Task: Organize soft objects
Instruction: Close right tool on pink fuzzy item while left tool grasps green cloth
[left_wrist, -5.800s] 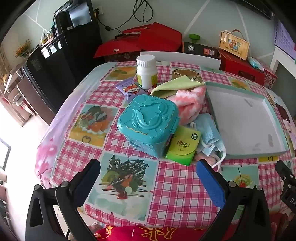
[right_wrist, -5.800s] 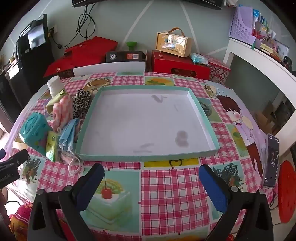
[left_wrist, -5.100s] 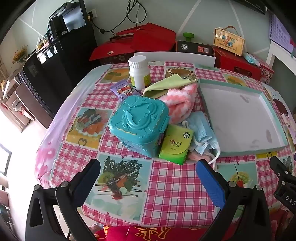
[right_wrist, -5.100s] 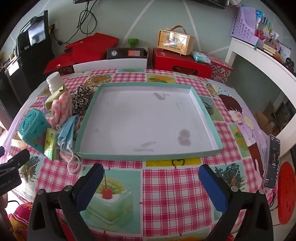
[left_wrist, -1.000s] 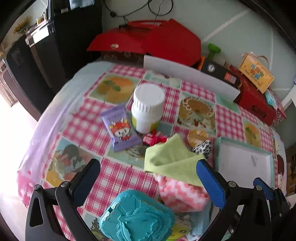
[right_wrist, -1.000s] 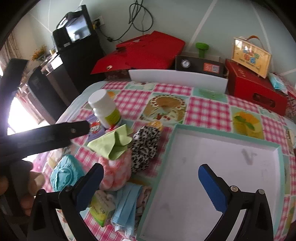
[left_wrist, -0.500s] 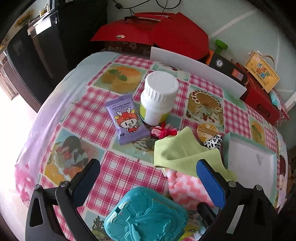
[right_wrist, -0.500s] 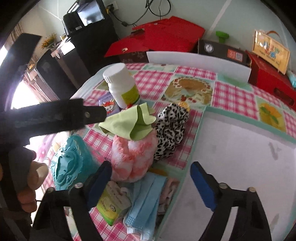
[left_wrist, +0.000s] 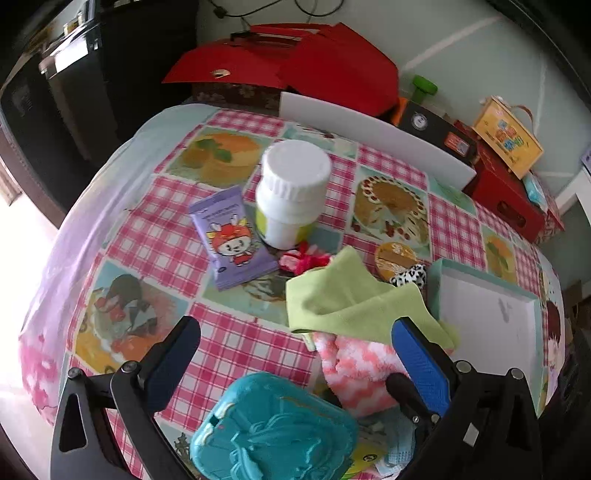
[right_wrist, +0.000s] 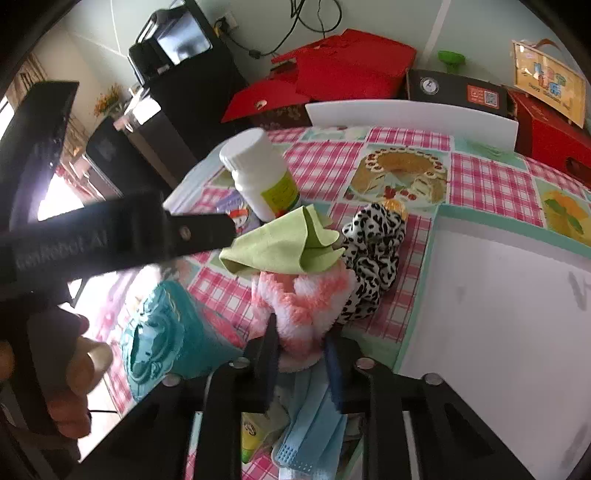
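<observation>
A pink-and-white fluffy cloth (right_wrist: 306, 295) lies in a pile beside the teal tray (right_wrist: 417, 295). My right gripper (right_wrist: 301, 332) is closing on its near end, and both pads press into the fluff. A green cloth (right_wrist: 280, 243) is draped over the pink one, a leopard-print cloth (right_wrist: 373, 251) leans against its right side, and blue face masks (right_wrist: 310, 417) lie under my right fingers. My left gripper (left_wrist: 293, 332) hovers open above the pile with nothing between its fingers; below it are the green cloth (left_wrist: 343, 302) and the pink cloth (left_wrist: 354, 365).
A teal plastic box (left_wrist: 273, 424) stands left of the pile. Behind it are a white bottle (left_wrist: 291, 192), a purple snack packet (left_wrist: 229, 236) and a red hair tie (left_wrist: 306, 258). A green tissue pack (right_wrist: 251, 432) lies near the masks. Red boxes stand beyond the table.
My right gripper came down onto the pile and its jaws went from wide open to pinched on the pink fluffy cloth. The left gripper stayed open and barely moved.
</observation>
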